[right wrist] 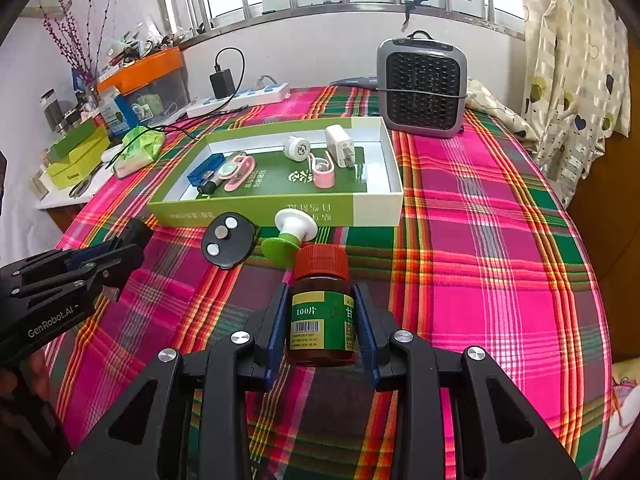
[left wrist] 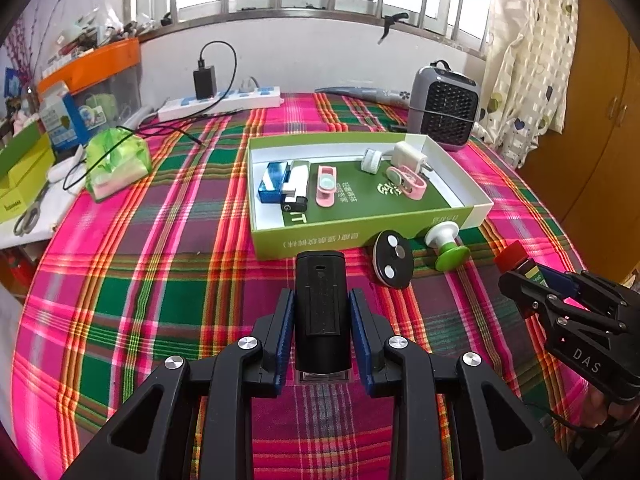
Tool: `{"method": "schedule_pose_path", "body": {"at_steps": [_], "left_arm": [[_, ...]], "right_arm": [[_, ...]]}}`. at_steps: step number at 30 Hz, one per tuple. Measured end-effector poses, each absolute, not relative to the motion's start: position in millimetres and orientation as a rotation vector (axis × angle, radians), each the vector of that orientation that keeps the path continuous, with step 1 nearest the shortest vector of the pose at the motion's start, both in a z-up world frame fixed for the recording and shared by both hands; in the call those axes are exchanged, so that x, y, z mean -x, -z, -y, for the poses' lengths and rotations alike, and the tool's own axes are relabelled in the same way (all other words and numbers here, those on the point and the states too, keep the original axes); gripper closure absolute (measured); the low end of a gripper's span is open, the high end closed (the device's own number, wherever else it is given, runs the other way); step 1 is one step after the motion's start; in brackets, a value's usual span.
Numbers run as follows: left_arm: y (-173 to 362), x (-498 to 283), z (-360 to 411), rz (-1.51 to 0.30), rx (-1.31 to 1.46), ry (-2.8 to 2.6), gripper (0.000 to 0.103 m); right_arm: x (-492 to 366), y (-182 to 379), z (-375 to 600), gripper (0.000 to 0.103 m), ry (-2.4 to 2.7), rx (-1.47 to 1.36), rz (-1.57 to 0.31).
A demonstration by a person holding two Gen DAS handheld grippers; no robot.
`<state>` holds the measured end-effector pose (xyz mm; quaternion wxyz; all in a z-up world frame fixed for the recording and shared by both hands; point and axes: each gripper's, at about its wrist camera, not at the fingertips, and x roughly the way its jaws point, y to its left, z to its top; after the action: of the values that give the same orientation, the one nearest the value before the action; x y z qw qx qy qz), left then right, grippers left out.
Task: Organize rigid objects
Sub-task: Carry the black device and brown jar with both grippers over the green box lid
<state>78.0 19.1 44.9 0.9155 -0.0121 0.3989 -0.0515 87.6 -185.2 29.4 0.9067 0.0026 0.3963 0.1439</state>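
Observation:
My left gripper (left wrist: 320,312) is shut on a black box-shaped device (left wrist: 320,292), held above the plaid cloth just in front of the green box (left wrist: 320,240). My right gripper (right wrist: 322,312) is shut on a brown pill bottle (right wrist: 322,320) with a red cap and green label; it also shows in the left wrist view (left wrist: 516,264). The green box (right wrist: 256,208) holds a blue case (left wrist: 272,182), pink clips (left wrist: 326,186), a white charger (left wrist: 408,158) and a white round piece (left wrist: 372,160). A black disc (left wrist: 392,258) and a green-and-white knob (left wrist: 446,246) lie on the cloth before the box.
A grey fan heater (right wrist: 422,86) stands behind the box at the back right. A white power strip (left wrist: 220,102) with a black charger lies at the back. A green plastic bag (left wrist: 116,162), boxes and scissors (left wrist: 30,216) crowd the left side. Curtains hang on the right.

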Motion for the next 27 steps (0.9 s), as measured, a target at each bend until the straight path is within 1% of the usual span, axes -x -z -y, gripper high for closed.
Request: {"method": "schedule_pose_path", "body": {"at_steps": [27], "left_arm": [[-69.0, -106.4, -15.5, -0.765, 0.003, 0.115, 0.077]], "right_arm": [[-118.9, -64.0, 174.4, 0.070, -0.343, 0.039, -0.736]]}}
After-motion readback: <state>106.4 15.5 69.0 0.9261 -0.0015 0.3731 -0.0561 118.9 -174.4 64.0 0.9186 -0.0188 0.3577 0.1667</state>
